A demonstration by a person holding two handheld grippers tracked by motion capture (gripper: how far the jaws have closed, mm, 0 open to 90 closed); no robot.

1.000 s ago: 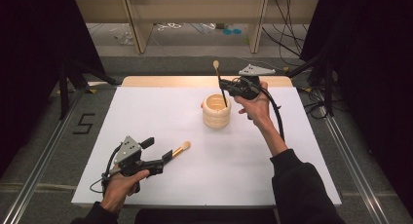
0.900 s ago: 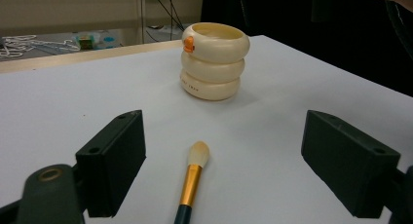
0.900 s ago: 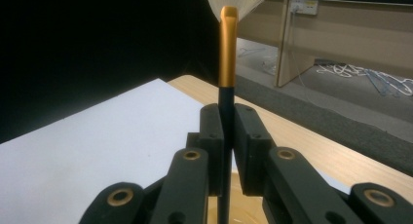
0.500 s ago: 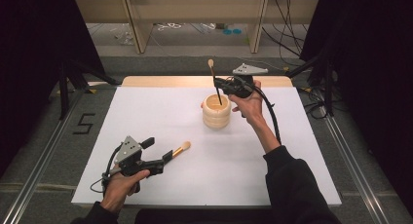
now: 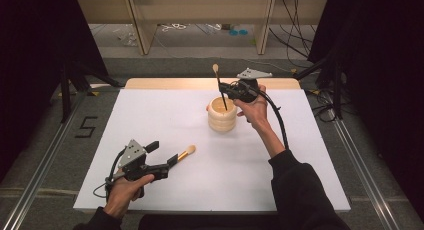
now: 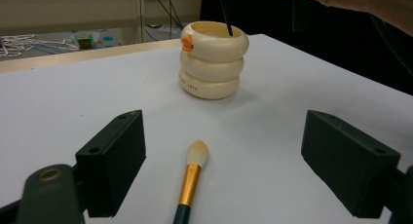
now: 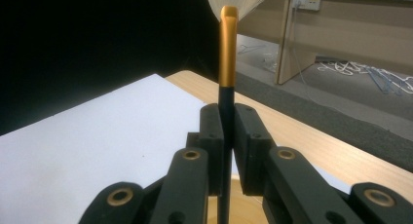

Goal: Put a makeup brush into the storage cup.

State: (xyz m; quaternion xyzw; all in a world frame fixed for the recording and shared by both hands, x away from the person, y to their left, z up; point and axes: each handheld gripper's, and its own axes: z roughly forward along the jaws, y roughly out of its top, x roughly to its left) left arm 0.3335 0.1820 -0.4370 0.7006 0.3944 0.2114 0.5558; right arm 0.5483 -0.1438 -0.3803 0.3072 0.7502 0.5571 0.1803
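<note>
Your right claw (image 5: pixel 227 88) was clamped on a brush (image 5: pixel 219 85), handle tip just inside the cream holder (image 5: pixel 222 115); you needed it upright, lowered slowly. Your left claw (image 6: pixel 221 160) stood apart, well short of the holder, around the second brush (image 6: pixel 191 180) on the worktop (image 5: pixel 150 120).

The right claw (image 5: pixel 231 91) has lowered its brush (image 5: pixel 219 85) deeper into the holder (image 5: pixel 222 117).

Around the white work surface

A white sheet (image 5: pixel 150 120) covers a pale wooden table (image 5: pixel 165 83) whose bare edge shows at upper centre. Behind it, wooden legs (image 5: pixel 139 24) stand on a grey floor (image 5: pixel 190 52) strewn with cables (image 5: pixel 172 27). A black "5" (image 5: pixel 86 127) marks the floor at left, beside a metal rail (image 5: pixel 45 165).
</note>
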